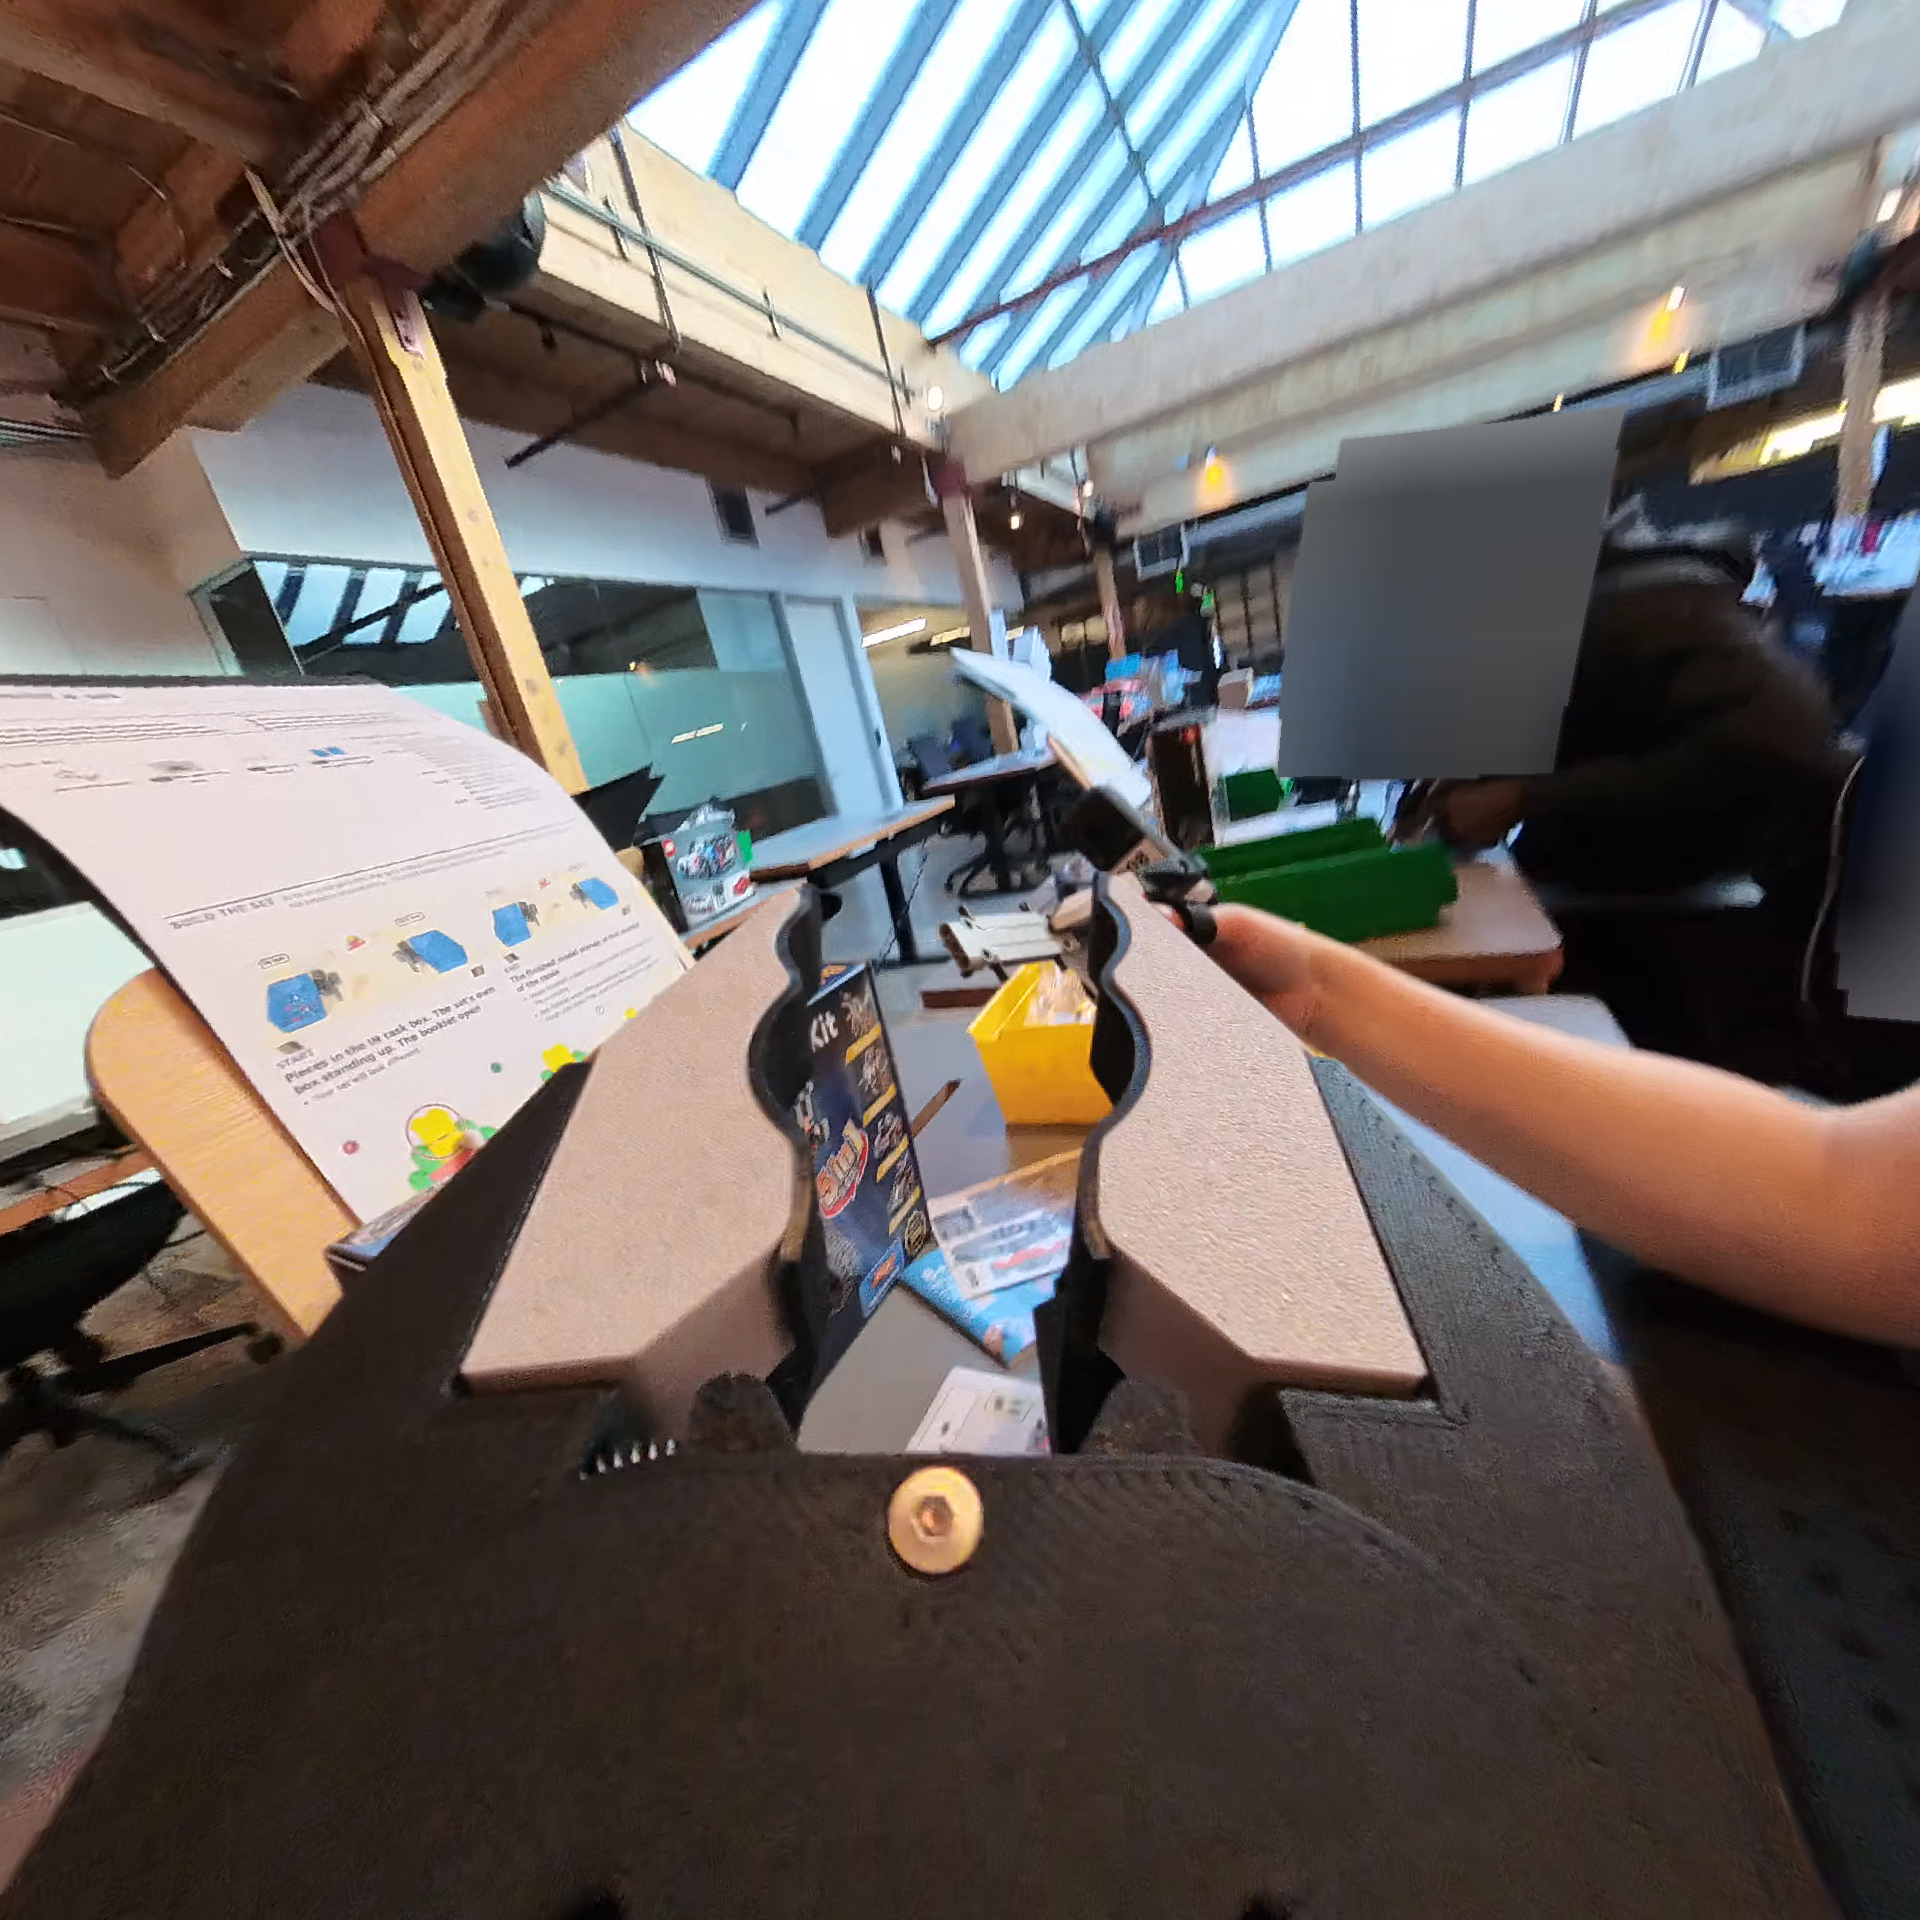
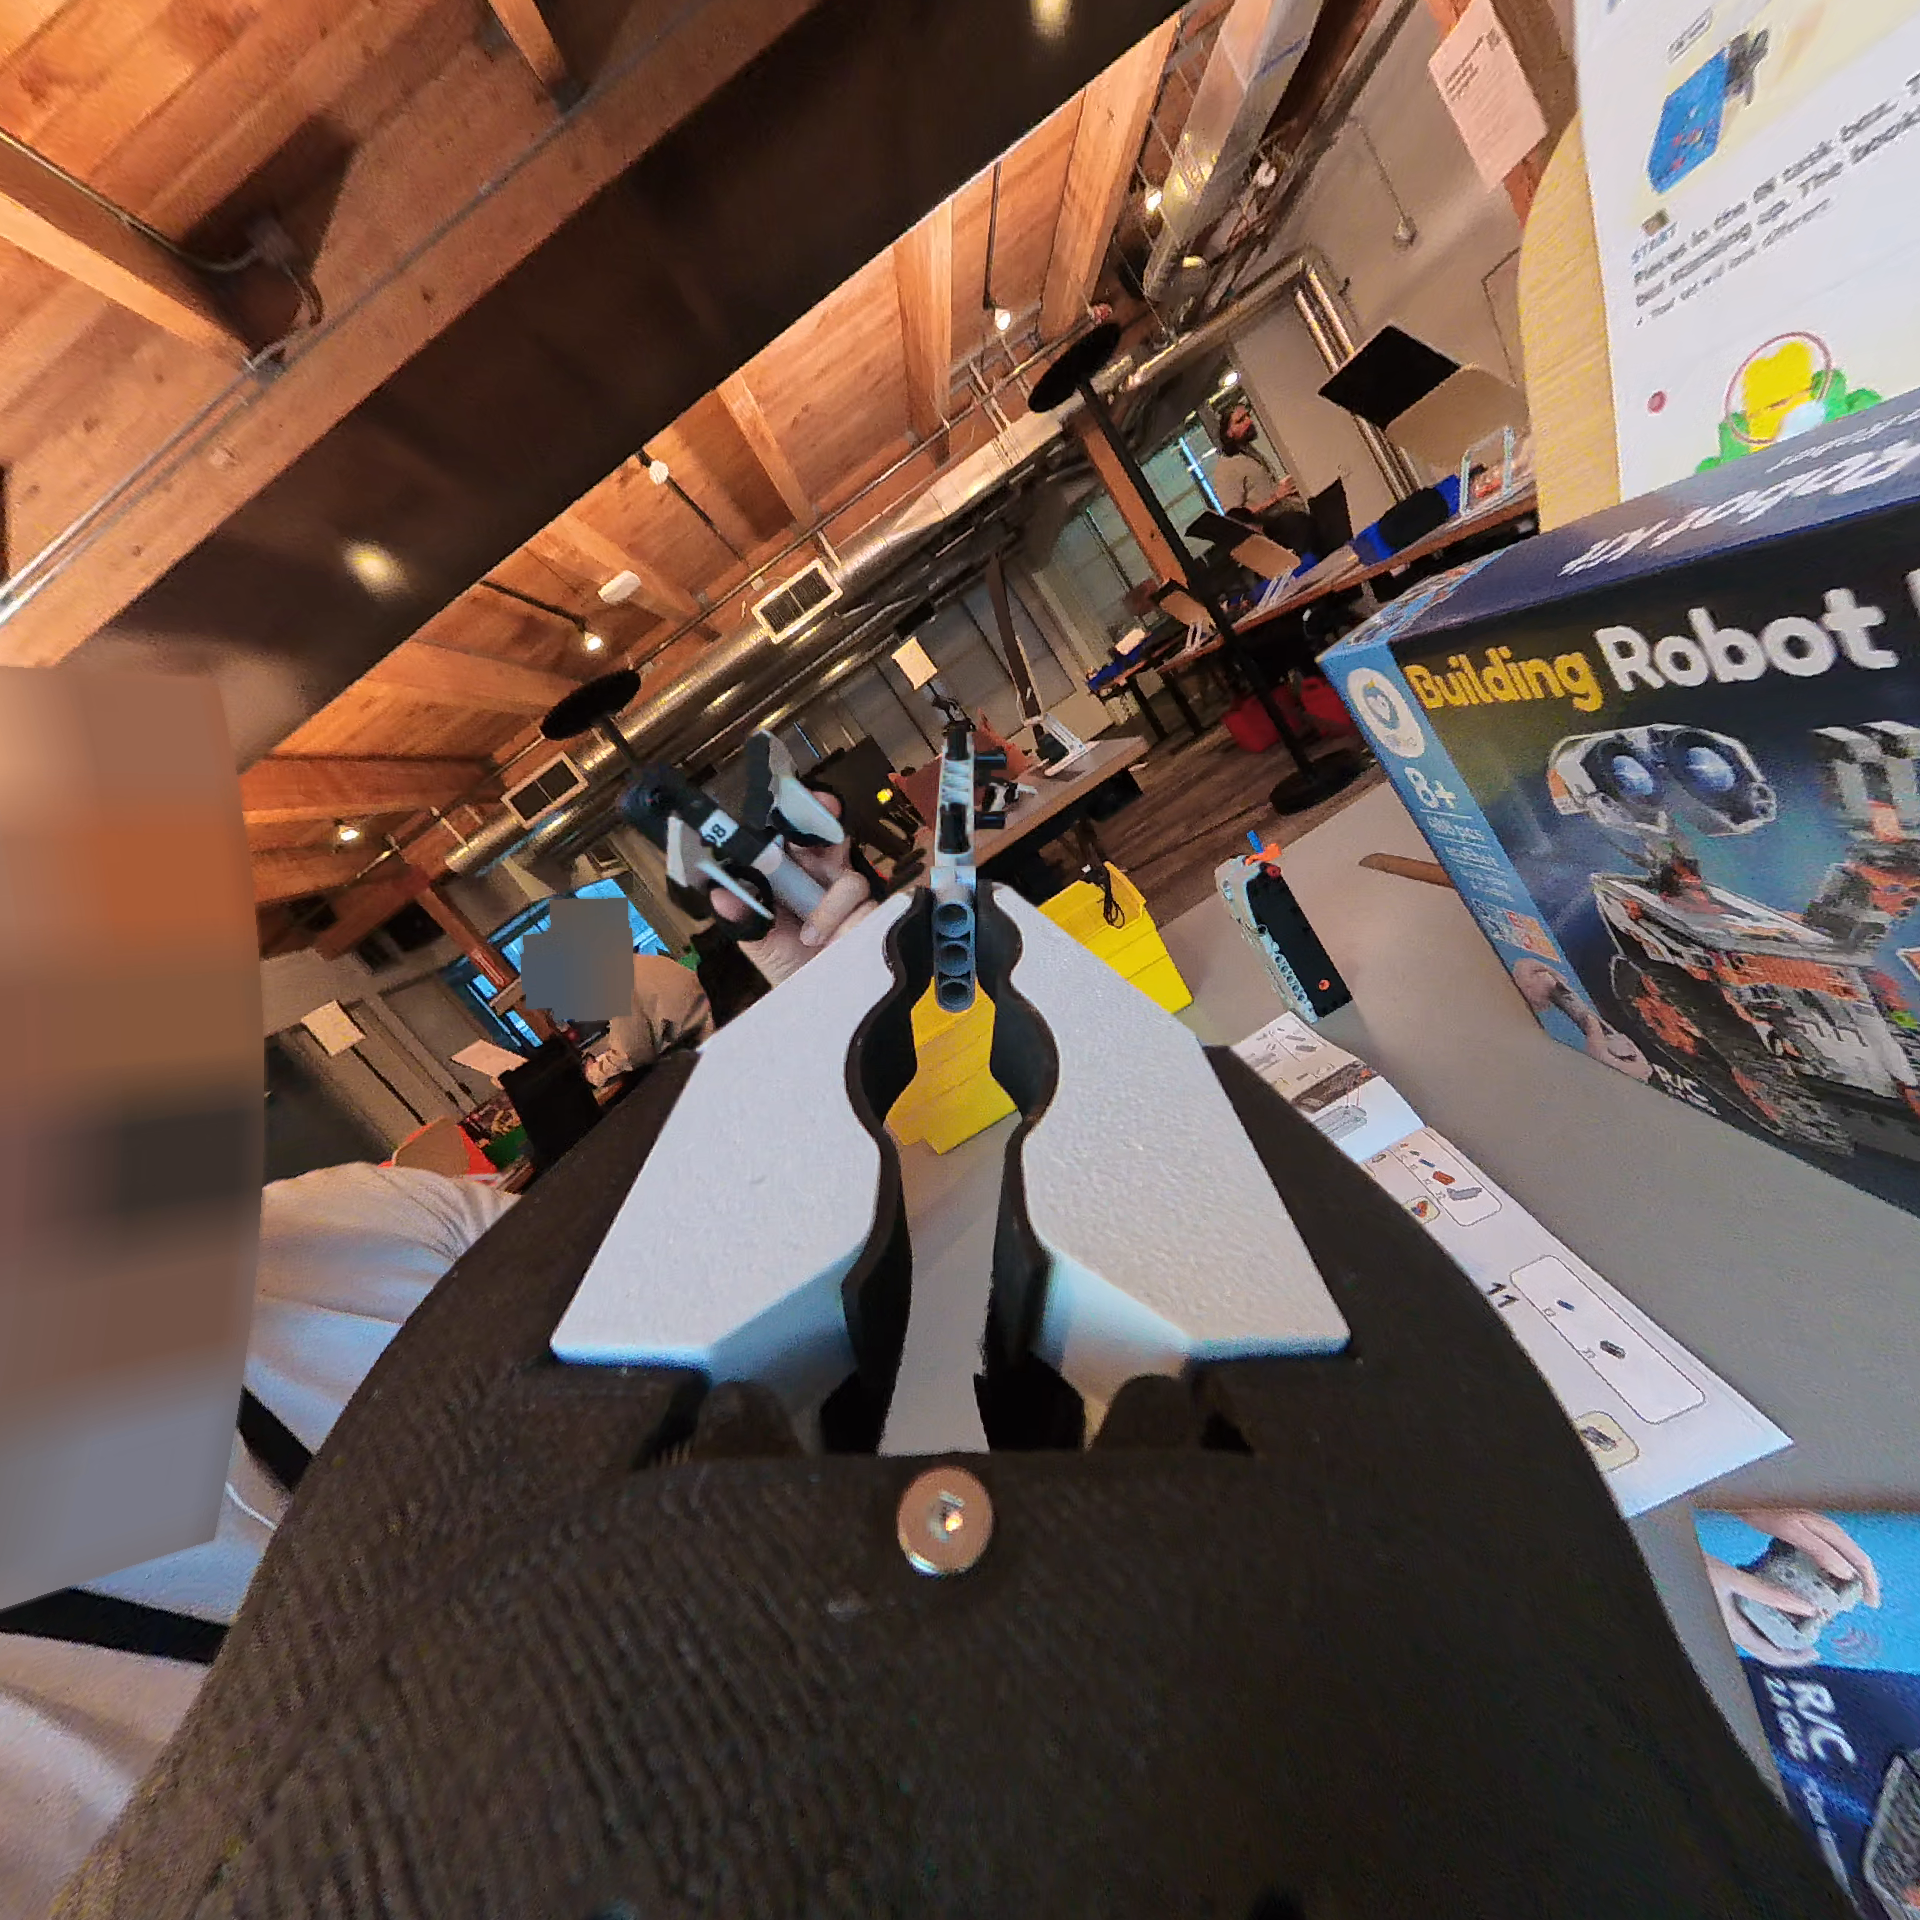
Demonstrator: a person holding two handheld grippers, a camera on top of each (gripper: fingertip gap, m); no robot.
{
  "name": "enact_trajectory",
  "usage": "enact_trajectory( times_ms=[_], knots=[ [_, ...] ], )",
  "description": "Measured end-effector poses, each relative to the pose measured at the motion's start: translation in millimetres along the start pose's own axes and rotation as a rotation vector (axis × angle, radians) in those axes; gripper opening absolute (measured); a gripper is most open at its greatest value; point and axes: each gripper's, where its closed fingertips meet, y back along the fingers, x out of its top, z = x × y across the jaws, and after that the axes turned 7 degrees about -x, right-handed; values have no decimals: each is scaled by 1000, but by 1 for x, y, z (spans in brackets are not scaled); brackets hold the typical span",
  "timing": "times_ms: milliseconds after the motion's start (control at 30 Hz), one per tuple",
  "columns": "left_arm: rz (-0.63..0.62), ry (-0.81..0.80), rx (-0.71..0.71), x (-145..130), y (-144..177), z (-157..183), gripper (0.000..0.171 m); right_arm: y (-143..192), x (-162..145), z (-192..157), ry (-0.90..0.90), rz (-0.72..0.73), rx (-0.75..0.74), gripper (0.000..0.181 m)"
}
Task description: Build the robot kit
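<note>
My right gripper [image 2: 951,902] is shut on a slim brick assembly [image 2: 952,821]. Its grey holed beam end [image 2: 953,951] sits between the tips, and a white and black part sticks out beyond them. It is held up above the grey table [image 2: 1558,1091]. My left gripper [image 1: 951,912] is open and empty, raised over the table, with the edge of a dark blue kit box [image 1: 862,1143] seen between its fingers. The right hand [image 1: 1262,961] and its gripper show blurred just beyond the left gripper's right fingertip. The left gripper also shows in the right wrist view [image 2: 727,831], in a hand.
A large robot kit box [image 2: 1714,831] stands at the right. An open booklet [image 2: 1507,1247] lies in front of it. Yellow bins [image 1: 1039,1049] [image 2: 1122,935] stand on the table. A printed sheet leans on a wooden stand [image 1: 343,883]. Green bins [image 1: 1340,883] and a person [image 1: 1714,779] are beyond. The tips of one gripper are about 25 centimetres away from the tips of the other.
</note>
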Motion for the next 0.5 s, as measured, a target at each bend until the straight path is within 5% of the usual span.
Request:
enact_trajectory(
  times_ms=[200,333,500],
  knots=[
    [-12,138,-37,-8,12,-6,35,-6,-2,-14,101,-17,15,6],
    [-86,285,-88,-42,-13,-7,42,-39,-9,-61,523,79,83,7],
    [-29,287,-251,-37,-24,18,42,-78,-44,-102,915,116,117,7]
  ],
)
